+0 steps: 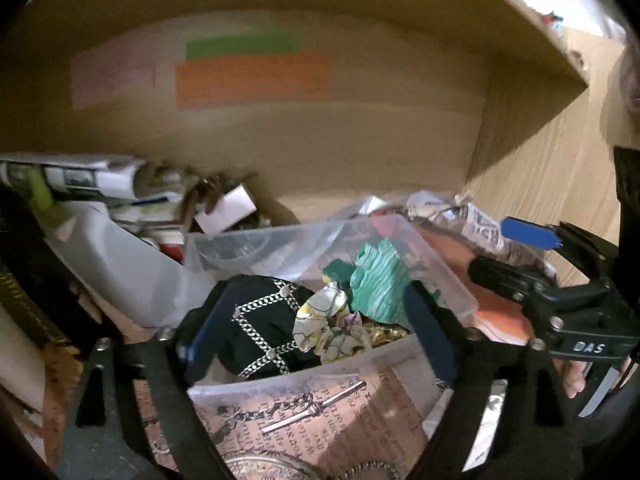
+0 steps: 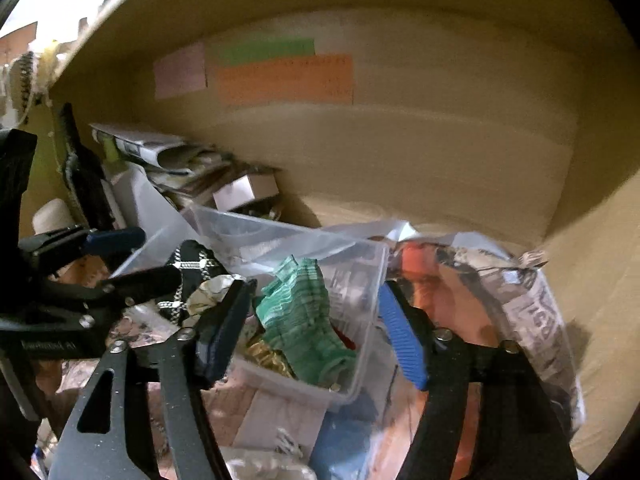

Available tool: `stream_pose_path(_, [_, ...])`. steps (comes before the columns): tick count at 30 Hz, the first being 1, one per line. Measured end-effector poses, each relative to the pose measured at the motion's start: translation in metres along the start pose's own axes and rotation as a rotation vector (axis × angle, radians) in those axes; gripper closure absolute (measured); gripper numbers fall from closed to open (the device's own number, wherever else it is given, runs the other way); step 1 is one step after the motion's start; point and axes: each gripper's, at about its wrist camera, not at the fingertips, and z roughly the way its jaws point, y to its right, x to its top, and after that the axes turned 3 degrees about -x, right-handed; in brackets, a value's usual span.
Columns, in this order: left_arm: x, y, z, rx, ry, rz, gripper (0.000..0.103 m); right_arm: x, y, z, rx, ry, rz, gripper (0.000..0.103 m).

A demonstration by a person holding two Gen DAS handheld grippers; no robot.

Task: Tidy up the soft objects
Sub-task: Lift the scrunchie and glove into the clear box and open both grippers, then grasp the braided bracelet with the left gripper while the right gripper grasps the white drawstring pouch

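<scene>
A clear plastic bin (image 1: 436, 276) (image 2: 368, 280) on a wooden shelf holds soft items: a black fabric piece with chain print (image 1: 256, 324) (image 2: 188, 264), a yellow floral scrunchie (image 1: 324, 324) (image 2: 212, 288), a green pleated cloth (image 1: 380, 284) (image 2: 304, 308) and something gold (image 1: 388, 334) (image 2: 268, 356). My left gripper (image 1: 316, 340) is open, its fingers straddling the bin's near part over the fabrics. My right gripper (image 2: 316, 324) is open, its left finger inside the bin and its blue-padded right finger outside the bin wall. Neither holds anything.
Rolled papers, a white jug (image 1: 128, 264) and a small box (image 1: 228, 208) crowd the shelf's left. A newsprint-patterned bag with orange contents (image 2: 480, 292) lies right of the bin. The shelf's back wall carries coloured labels (image 1: 252, 80). Printed paper (image 1: 320, 412) lies in front.
</scene>
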Motion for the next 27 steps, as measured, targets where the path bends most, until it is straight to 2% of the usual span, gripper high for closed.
stream_pose_path(2, [-0.004, 0.001, -0.012, 0.012, 0.017, 0.008, 0.006, -0.004, -0.001, -0.014, -0.007, 0.029, -0.004, 0.021])
stream_pose_path(5, [-0.013, 0.003, -0.023, 0.016, 0.018, 0.028, 0.004, -0.013, -0.001, -0.030, -0.009, 0.044, -0.003, 0.021])
stream_pose_path(10, [-0.035, 0.006, -0.033, 0.003, -0.016, 0.025, 0.003, -0.033, -0.001, -0.044, -0.017, 0.038, 0.012, 0.014])
stream_pose_path(19, [-0.083, 0.011, -0.020, -0.022, -0.143, 0.005, 0.003, -0.077, -0.013, -0.040, 0.007, -0.069, 0.031, 0.014])
stream_pose_path(27, [-0.121, 0.015, -0.009, -0.050, -0.242, -0.020, 0.002, -0.116, -0.018, -0.020, 0.050, -0.204, 0.089, 0.014])
